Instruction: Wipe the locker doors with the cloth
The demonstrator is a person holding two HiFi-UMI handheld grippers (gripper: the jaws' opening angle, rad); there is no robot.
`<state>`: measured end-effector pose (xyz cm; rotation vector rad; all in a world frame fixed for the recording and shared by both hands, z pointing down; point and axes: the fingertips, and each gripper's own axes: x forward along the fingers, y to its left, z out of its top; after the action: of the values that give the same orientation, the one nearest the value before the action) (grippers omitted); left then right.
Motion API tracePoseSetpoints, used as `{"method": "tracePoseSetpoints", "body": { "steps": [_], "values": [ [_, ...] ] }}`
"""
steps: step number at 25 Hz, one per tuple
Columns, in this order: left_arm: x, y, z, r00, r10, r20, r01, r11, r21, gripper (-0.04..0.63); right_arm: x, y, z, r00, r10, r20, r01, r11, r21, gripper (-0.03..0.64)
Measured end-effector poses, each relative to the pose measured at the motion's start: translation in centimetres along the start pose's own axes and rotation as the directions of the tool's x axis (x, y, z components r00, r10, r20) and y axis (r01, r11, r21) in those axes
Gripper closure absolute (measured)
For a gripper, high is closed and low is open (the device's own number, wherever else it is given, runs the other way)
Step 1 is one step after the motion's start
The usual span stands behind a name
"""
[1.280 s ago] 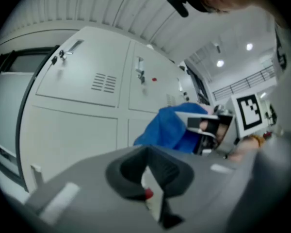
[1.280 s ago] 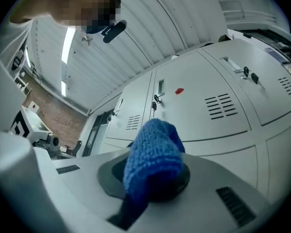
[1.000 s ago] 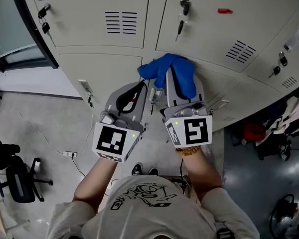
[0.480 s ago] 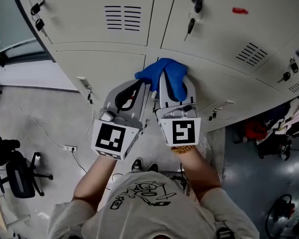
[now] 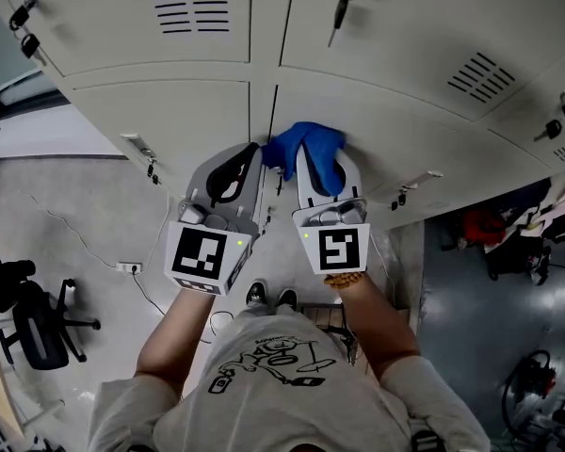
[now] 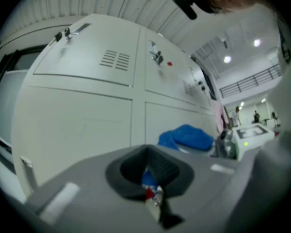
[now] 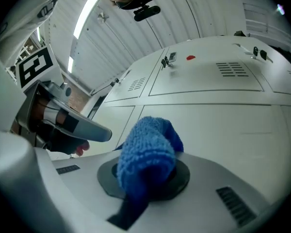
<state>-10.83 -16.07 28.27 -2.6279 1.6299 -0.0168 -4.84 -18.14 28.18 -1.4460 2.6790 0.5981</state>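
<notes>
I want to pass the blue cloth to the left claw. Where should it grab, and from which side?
Probably the bunched lobe of the cloth bulging left of the right claw, approached from the left along the locker door. That lobe is free of the jaws and faces the left claw, which looks shut, so open it first.

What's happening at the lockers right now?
A person is wiping the lockers. The right tongs are clamped on a fluffy blue cloth, held against a cream metal lower locker door near its left edge. The left tongs hang beside them, shut and apart from the cloth.
</notes>
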Motion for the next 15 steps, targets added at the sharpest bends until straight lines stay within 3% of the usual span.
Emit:
{"method": "tracePoseSetpoints", "body": {
  "steps": [15],
  "values": [
    [0.9, -1.3, -7.7, 0.994, 0.000, -0.109, -0.002, 1.000, -0.020, 0.592, -3.5, 1.3, -11.1, 0.991, -0.011, -0.132, 0.010, 1.000, -0.007, 0.584]
  ]
}}
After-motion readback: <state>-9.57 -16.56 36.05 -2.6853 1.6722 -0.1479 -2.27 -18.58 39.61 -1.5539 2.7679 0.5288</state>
